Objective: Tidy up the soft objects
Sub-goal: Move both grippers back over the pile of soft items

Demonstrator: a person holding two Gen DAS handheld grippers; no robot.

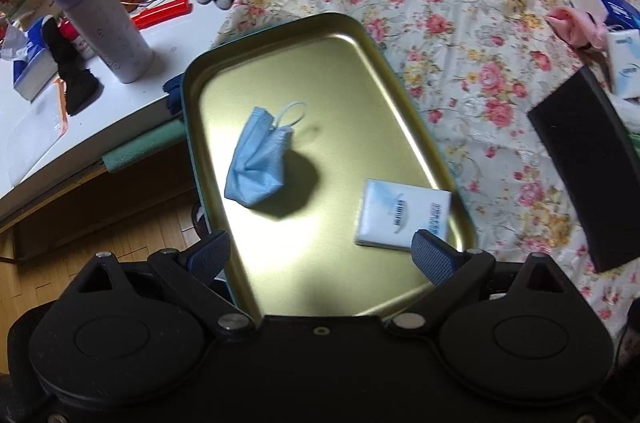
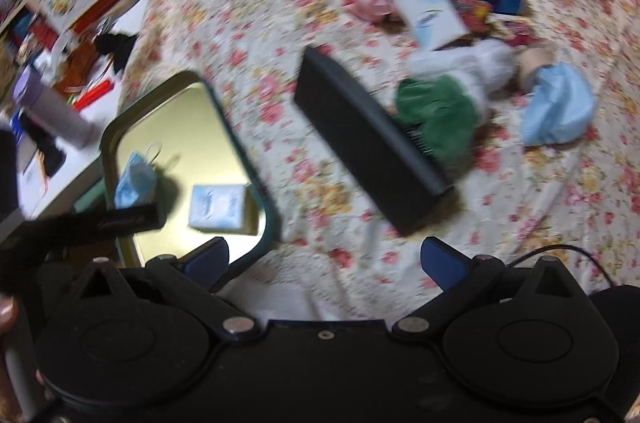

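While both grippers, left (image 1: 322,251) and right (image 2: 324,259), hover with jaws spread and empty, a blue mask (image 1: 256,163) and tissue pack (image 1: 402,217) lie inside the gold tray (image 1: 280,35); more soft items (image 2: 440,111) lie well beyond it on the bed (image 2: 280,3).

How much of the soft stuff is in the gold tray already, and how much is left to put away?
Two things are in the gold tray: a blue face mask and a tissue pack. Nothing is in hand: the left gripper and right gripper are both open and empty. Left on the bed: another blue mask, a second tissue pack, a green cloth and a pink cloth.
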